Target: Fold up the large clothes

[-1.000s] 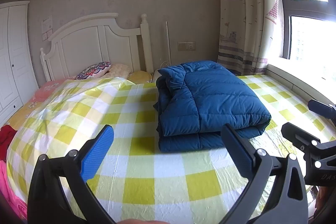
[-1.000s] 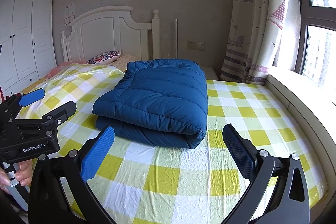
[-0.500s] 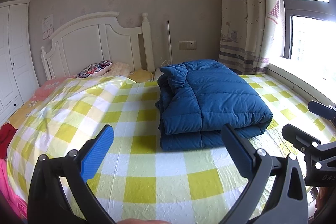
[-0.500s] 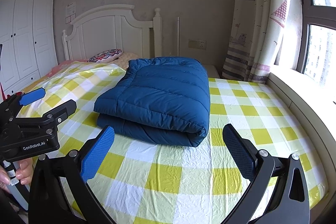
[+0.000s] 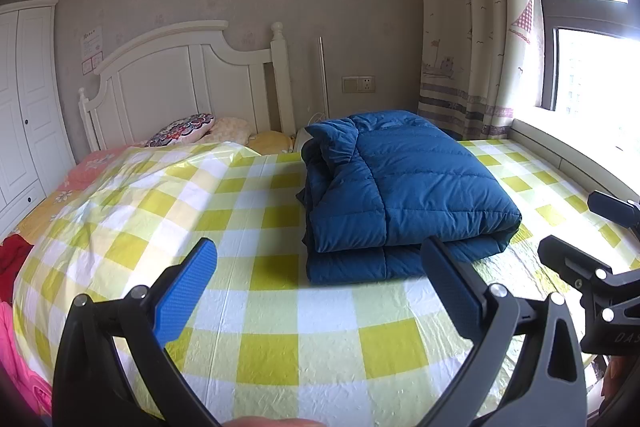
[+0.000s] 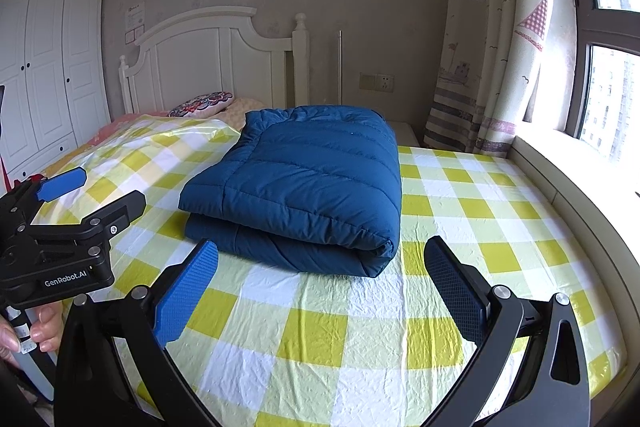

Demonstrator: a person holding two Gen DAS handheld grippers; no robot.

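Both grippers hang empty over the near edge of the bed. From the left wrist view, the left gripper [image 5: 316, 283] fills the bottom of the frame with its fingers spread wide and nothing between them, and the blue quilted coat [image 5: 404, 187] lies right of centre on the yellow checked sheet [image 5: 256, 267], already folded into a thick stack whose loose collar end bunches toward the white headboard [image 5: 184, 83] at upper left. From the right wrist view, the right gripper [image 6: 320, 283] sits low in the frame, likewise spread and holding nothing, with the coat at centre, its rounded fold edge nearest the lens. The folding looks close to finished, so the sensible step is probably to tidy: bring one finger under the near fold, close on the full thickness and not one layer, and keep the stack square, since slippery padded fabric will likely spring apart
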